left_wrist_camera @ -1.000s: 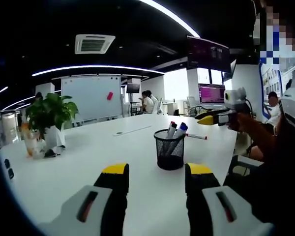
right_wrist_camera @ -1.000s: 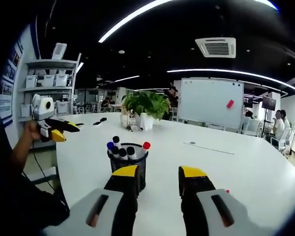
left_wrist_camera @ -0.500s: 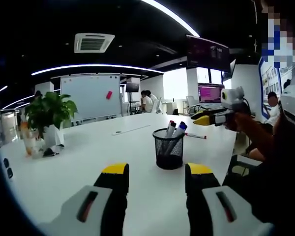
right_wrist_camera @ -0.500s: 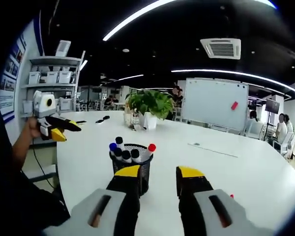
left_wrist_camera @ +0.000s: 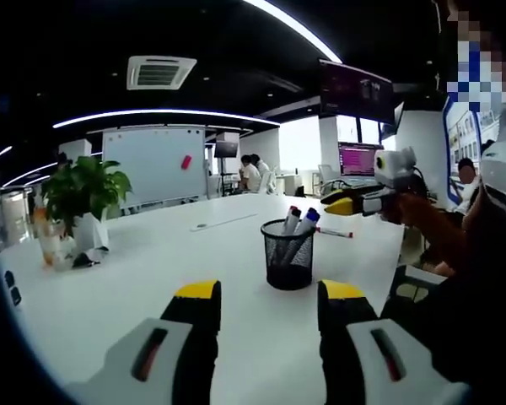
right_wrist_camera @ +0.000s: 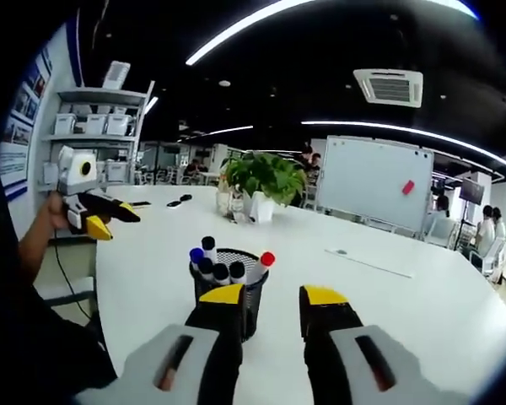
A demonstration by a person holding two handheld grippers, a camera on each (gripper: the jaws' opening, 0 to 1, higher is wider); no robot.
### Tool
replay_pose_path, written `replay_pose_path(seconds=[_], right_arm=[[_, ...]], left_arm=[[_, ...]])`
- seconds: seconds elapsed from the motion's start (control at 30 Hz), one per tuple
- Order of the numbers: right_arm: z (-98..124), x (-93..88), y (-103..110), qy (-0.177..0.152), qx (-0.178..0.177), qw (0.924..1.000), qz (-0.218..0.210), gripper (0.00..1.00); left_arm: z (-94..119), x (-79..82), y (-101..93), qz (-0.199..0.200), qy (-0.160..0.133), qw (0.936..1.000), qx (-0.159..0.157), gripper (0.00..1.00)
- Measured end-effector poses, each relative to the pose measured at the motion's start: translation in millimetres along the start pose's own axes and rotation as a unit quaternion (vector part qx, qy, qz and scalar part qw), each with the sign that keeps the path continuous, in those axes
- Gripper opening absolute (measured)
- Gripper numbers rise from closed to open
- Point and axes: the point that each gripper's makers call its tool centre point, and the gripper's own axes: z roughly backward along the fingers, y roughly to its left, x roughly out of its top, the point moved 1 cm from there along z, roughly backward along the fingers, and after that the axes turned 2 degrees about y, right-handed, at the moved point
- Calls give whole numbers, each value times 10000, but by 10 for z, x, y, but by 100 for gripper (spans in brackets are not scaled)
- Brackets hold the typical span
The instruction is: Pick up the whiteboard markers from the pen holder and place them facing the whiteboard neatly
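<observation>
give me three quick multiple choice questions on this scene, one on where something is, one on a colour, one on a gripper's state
1. Where do the markers stand?
A. in the black mesh pen holder
B. flat beside the plant
C. on the whiteboard tray

2. What colour is the cap of the rightmost marker in the right gripper view?
A. green
B. red
C. yellow

3. How is the right gripper?
A. shut on a marker
B. open, holding nothing
C. shut on the holder

Answers: 1 A, caps stick up out of the holder on the white table. 2 B, the red cap leans right. 3 B, its jaws stand apart with nothing between them.
</observation>
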Motion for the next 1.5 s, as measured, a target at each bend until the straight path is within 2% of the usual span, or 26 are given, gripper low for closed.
replay_pose_path(seconds=[0.37,1.5], right_arm=[[-103,-22,78,117,153,9997,131,27],[-313,19,330,158,422,9981,431,25]], left_arm=[[3,-8,11,-1,14,10000,15,47],[26,-18,39,7,5,10000,45,47]])
